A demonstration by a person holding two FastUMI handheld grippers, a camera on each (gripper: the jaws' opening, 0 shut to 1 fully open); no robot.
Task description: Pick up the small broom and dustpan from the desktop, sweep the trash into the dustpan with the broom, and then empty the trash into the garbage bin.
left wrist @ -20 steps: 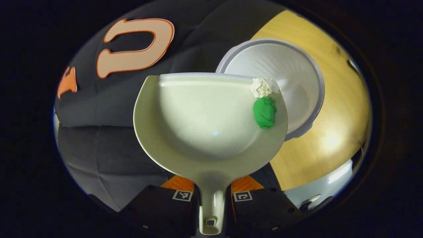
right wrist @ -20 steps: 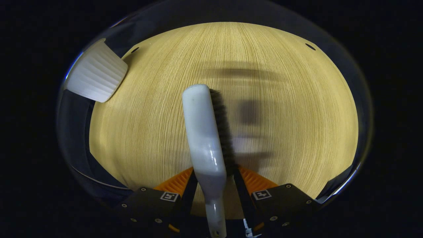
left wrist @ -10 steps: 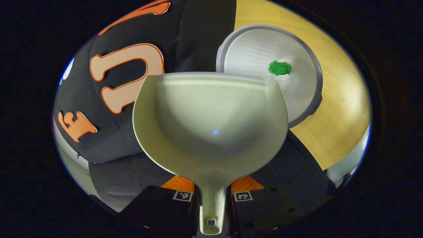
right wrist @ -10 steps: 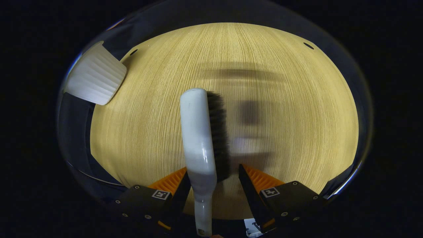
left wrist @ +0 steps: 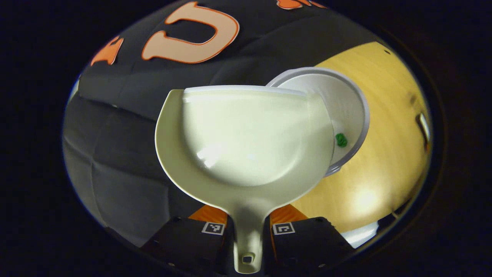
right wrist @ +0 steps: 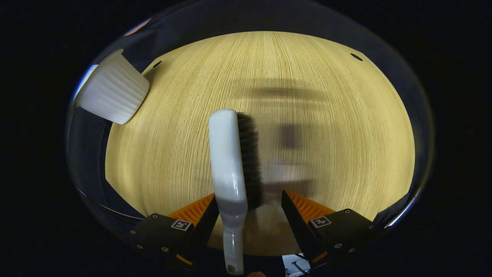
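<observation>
The pale dustpan (left wrist: 246,142) is held by its handle in my left gripper (left wrist: 248,227), which is shut on it; the pan's scoop holds nothing. Behind its right edge stands the white garbage bin (left wrist: 351,102), with a green scrap of trash (left wrist: 341,139) inside. In the right gripper view, the small broom (right wrist: 227,161), white-backed with dark bristles, lies on the wooden desktop (right wrist: 346,127) between the fingers of my right gripper (right wrist: 249,206). That gripper is open: the broom rests near one finger and a wide gap separates it from the other.
The ribbed outside of the bin (right wrist: 111,92) stands at the desktop's far left corner in the right gripper view. The black cloth wall (left wrist: 127,127) hangs behind and left of the dustpan. Small holes mark the desktop's far edge.
The white and green trash slid off the dustpan into the bin, and the pan has swung back. My right gripper opened and let go of the broom.
</observation>
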